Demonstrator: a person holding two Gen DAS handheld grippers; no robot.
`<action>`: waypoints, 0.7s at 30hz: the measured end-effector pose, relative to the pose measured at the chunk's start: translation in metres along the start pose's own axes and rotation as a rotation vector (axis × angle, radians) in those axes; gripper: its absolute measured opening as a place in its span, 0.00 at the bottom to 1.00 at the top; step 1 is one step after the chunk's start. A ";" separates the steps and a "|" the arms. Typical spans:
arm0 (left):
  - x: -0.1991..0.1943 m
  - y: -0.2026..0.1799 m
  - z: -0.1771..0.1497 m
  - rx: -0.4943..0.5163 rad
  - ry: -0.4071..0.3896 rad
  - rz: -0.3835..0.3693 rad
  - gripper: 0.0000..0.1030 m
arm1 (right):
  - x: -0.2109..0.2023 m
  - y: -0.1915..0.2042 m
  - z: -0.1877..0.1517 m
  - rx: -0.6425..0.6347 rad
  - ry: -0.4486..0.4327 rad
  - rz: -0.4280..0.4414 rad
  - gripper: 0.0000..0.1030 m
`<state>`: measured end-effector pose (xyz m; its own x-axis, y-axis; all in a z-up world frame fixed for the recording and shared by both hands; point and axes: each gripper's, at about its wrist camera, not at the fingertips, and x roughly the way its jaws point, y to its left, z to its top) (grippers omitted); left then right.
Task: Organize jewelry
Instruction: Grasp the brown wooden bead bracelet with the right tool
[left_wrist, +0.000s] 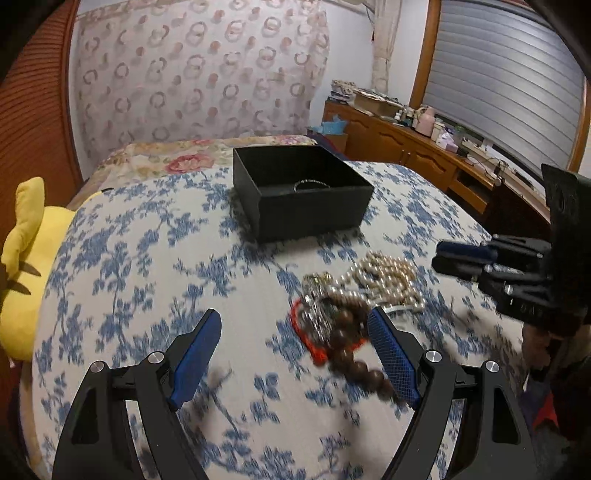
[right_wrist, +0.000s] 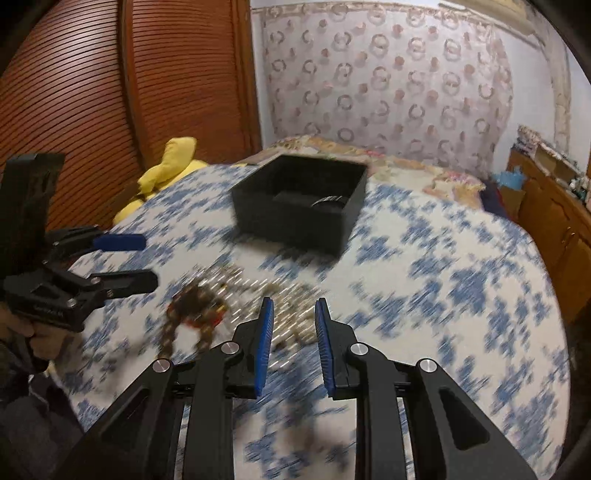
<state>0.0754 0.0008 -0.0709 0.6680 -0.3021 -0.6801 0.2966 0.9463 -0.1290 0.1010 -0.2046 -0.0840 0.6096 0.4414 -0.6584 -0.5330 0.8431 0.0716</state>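
Approaching the jewelry pile (left_wrist: 354, 306) at the black box's (left_wrist: 303, 192) five o'clock, both empty: left gripper (left_wrist: 295, 354) wide-jawed, right gripper (right_wrist: 294, 347) narrowly parted; next, pinch one strand.

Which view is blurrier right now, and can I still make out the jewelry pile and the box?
Right wrist view: heavy motion smear; the jewelry pile is streaks and the black box has soft edges. Left wrist view: milder blur; pearl beads and brown beads are distinguishable, box fairly crisp. Both bend straight lines at the edges.

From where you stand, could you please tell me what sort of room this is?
Most likely a bedroom: a bed with a blue floral bedspread, a yellow plush toy beside it, and a wooden dresser under a shuttered window.
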 end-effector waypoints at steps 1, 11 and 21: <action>-0.001 0.000 -0.002 -0.002 0.002 0.000 0.76 | 0.001 0.005 -0.004 -0.004 0.009 0.017 0.24; -0.009 0.003 -0.017 -0.011 0.007 0.034 0.76 | 0.022 0.050 -0.021 -0.075 0.108 0.105 0.24; -0.008 0.007 -0.021 -0.023 0.010 0.039 0.76 | 0.022 0.053 -0.020 -0.112 0.107 0.079 0.14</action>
<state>0.0579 0.0119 -0.0810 0.6720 -0.2641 -0.6918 0.2546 0.9597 -0.1191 0.0743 -0.1563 -0.1098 0.5005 0.4649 -0.7304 -0.6425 0.7649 0.0466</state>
